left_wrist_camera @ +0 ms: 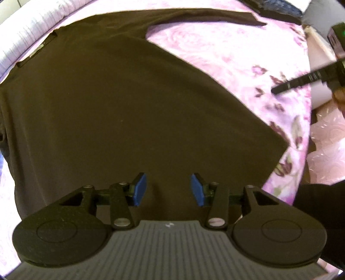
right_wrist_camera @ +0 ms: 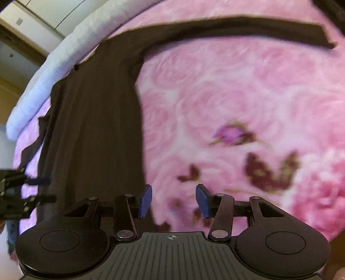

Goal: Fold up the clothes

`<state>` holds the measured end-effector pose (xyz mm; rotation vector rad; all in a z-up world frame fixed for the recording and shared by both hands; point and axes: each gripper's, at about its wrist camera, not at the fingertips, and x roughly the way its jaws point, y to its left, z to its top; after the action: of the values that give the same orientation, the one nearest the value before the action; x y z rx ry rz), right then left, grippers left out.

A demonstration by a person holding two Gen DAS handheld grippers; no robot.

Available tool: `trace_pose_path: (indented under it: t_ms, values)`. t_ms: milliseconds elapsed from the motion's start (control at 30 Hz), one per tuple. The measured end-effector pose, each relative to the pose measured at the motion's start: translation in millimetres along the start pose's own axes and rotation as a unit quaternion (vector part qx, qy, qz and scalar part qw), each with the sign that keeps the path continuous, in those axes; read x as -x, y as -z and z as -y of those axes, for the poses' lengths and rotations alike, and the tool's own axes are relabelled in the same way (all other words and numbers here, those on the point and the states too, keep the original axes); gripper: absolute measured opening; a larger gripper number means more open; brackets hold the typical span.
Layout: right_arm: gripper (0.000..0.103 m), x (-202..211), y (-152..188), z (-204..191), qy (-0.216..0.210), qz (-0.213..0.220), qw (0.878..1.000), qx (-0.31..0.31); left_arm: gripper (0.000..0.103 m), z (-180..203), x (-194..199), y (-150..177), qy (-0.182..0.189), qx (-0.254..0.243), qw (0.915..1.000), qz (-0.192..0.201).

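A dark brown long-sleeved shirt [left_wrist_camera: 107, 107] lies spread flat on a pink flowered blanket [left_wrist_camera: 237, 64]. One sleeve [left_wrist_camera: 215, 15] stretches out to the right along its top. My left gripper [left_wrist_camera: 168, 189] hangs open above the shirt's body, with nothing between its blue pads [left_wrist_camera: 140, 189]. In the right wrist view the shirt [right_wrist_camera: 92, 129] fills the left side and its sleeve [right_wrist_camera: 258, 28] runs across the top. My right gripper [right_wrist_camera: 174, 201] is open over the bare blanket [right_wrist_camera: 215, 97], just right of the shirt's side edge. Each gripper shows at the other view's edge: the right gripper [left_wrist_camera: 280, 88] and the left gripper [right_wrist_camera: 41, 189].
A white rolled quilt [left_wrist_camera: 28, 36] lies along the far-left edge of the bed, seen too as the white quilt [right_wrist_camera: 43, 86]. A dark item [left_wrist_camera: 269, 8] sits past the sleeve's end. The bed's right edge drops to pink fabric [left_wrist_camera: 327, 150]. A person's dark sleeve [left_wrist_camera: 319, 204] is at the right.
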<state>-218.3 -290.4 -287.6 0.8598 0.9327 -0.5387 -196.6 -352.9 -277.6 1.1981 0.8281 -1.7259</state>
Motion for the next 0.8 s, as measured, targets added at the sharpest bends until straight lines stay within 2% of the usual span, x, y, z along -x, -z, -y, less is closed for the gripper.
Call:
trace_pose_path:
  t_ms: [67, 167, 300, 433, 533, 633, 733, 767, 800]
  values:
    - [0.049, 18.1, -16.0, 11.1, 0.029, 0.033, 0.999, -0.008, 0.042, 4.0, 2.0, -9.1, 0.002, -0.023, 0.9997, 0.012]
    - [0.049, 44.0, -59.9, 52.7, 0.066, 0.090, 0.993, -0.037, 0.042, 17.1, -1.2, -42.8, -0.006, -0.064, 0.9973, 0.035]
    - [0.049, 63.3, -137.3, 123.5, 0.113, 0.139, 0.983, -0.032, 0.043, 41.8, -26.5, -124.6, -0.010, -0.086, 0.9933, 0.076]
    - [0.049, 44.5, -211.8, 197.9, 0.122, 0.142, 0.982, -0.009, 0.044, 69.6, -64.1, -208.0, -0.027, -0.123, 0.9857, 0.111]
    - [0.049, 10.5, -251.6, 240.0, 0.132, 0.107, 0.985, 0.020, 0.047, 95.0, -104.7, -269.7, -0.051, -0.194, 0.9716, 0.125]
    - [0.050, -13.7, -272.0, 265.5, 0.129, 0.081, 0.988, 0.024, 0.051, 115.6, -148.5, -316.7, -0.095, -0.305, 0.9399, 0.119]
    - [0.050, -22.0, -273.8, 278.5, 0.102, 0.086, 0.991, 0.010, 0.050, 117.2, -188.6, -346.0, -0.109, -0.371, 0.9183, 0.083]
    - [0.049, -22.1, -273.5, 281.4, 0.096, 0.092, 0.991, 0.005, 0.049, 115.0, -196.5, -350.5, -0.111, -0.377, 0.9169, 0.070]
    - [0.049, -22.2, -273.3, 284.2, 0.090, 0.097, 0.991, -0.001, 0.043, 112.6, -204.0, -355.2, -0.112, -0.380, 0.9163, 0.057]
